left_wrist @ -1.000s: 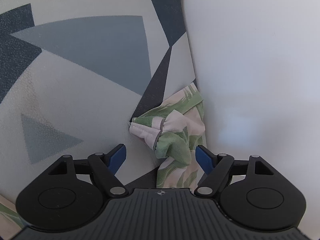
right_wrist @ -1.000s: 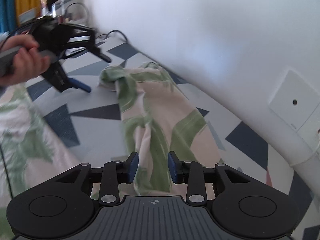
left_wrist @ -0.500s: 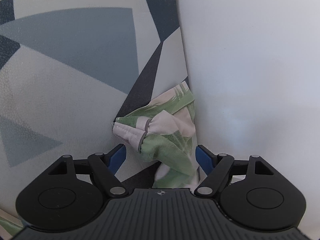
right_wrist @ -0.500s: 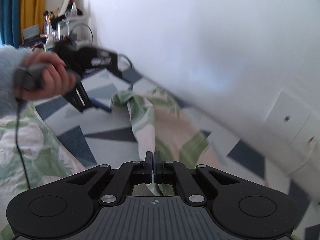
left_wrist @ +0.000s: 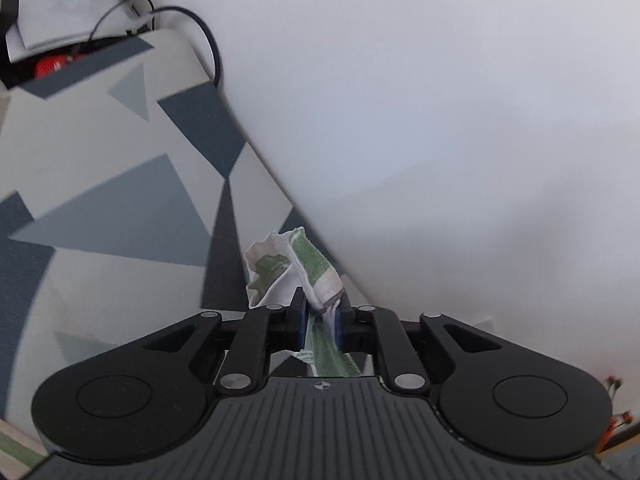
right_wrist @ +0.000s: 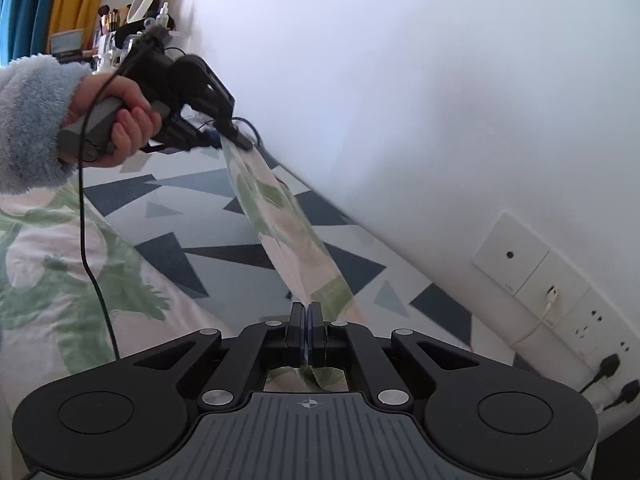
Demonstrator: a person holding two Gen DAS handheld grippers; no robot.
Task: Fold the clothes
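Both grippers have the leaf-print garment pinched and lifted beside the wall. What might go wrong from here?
1. The left gripper pinches only a bunched hem corner of the leaf-print garment; a harder pull might slip it free.
2. The right gripper holds a thin fold, and the cloth hangs twisted into a narrow band, so the fold may land uneven.
3. Both work close to the wall; the garment could drag against it.
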